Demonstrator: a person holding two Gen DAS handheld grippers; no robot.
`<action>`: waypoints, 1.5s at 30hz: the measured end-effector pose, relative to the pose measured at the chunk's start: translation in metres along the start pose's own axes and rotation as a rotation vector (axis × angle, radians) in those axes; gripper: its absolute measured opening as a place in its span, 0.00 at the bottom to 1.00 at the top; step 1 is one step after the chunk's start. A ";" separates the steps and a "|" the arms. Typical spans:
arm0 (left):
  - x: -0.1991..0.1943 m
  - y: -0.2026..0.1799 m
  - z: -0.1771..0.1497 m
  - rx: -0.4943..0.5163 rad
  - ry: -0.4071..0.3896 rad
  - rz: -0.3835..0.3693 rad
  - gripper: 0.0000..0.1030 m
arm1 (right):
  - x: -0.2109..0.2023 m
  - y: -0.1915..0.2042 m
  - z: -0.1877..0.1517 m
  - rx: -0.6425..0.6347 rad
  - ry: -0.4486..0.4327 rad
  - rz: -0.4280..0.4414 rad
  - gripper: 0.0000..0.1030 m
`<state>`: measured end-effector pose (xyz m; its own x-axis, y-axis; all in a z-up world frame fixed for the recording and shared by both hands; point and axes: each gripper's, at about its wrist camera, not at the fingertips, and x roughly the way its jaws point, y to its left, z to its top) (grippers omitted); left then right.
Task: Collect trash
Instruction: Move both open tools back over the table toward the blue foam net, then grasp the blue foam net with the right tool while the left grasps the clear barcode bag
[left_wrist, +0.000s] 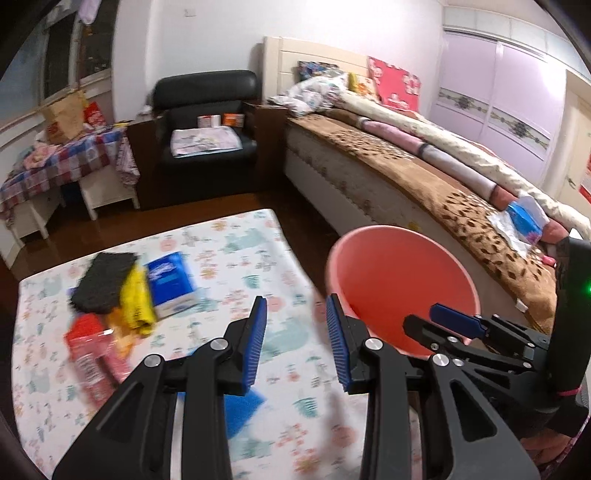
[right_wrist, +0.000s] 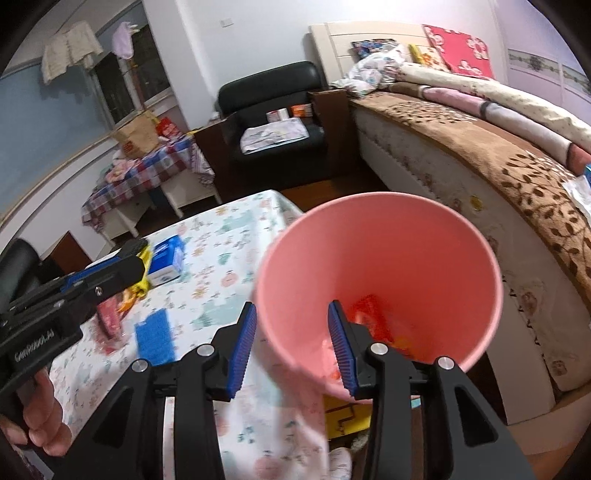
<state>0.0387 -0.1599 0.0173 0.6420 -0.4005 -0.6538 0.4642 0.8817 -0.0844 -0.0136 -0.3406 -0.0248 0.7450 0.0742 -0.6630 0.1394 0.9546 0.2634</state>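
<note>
A pink bin (left_wrist: 399, 291) stands at the table's right edge; in the right wrist view the bin (right_wrist: 380, 266) holds red and orange wrappers (right_wrist: 373, 317). On the floral tablecloth (left_wrist: 221, 251) lie a black scouring pad (left_wrist: 103, 280), a yellow wrapper (left_wrist: 138, 302), a blue tissue pack (left_wrist: 171, 282), a red packet (left_wrist: 92, 358) and a blue sponge (left_wrist: 240, 410). My left gripper (left_wrist: 295, 339) is open and empty above the cloth. My right gripper (right_wrist: 291, 343) is open, its jaws astride the bin's near rim, not closed on it.
A bed (left_wrist: 424, 173) with a brown leaf-patterned blanket runs along the right. A black armchair (left_wrist: 207, 114) stands at the back, a checked-cloth side table (left_wrist: 62, 166) at the left. Dark wooden floor (left_wrist: 303, 225) lies between table and bed.
</note>
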 end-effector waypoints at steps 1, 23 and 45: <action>-0.004 0.007 -0.001 -0.010 -0.003 0.014 0.32 | 0.001 0.007 -0.001 -0.010 0.005 0.013 0.39; -0.050 0.147 -0.071 -0.251 0.043 0.228 0.32 | 0.054 0.111 -0.020 -0.180 0.166 0.239 0.45; -0.008 0.170 -0.075 -0.354 0.115 0.152 0.32 | 0.106 0.145 -0.041 -0.318 0.260 0.159 0.45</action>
<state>0.0667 0.0121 -0.0479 0.6054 -0.2466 -0.7568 0.1177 0.9681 -0.2212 0.0586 -0.1823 -0.0856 0.5467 0.2588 -0.7964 -0.2018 0.9637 0.1746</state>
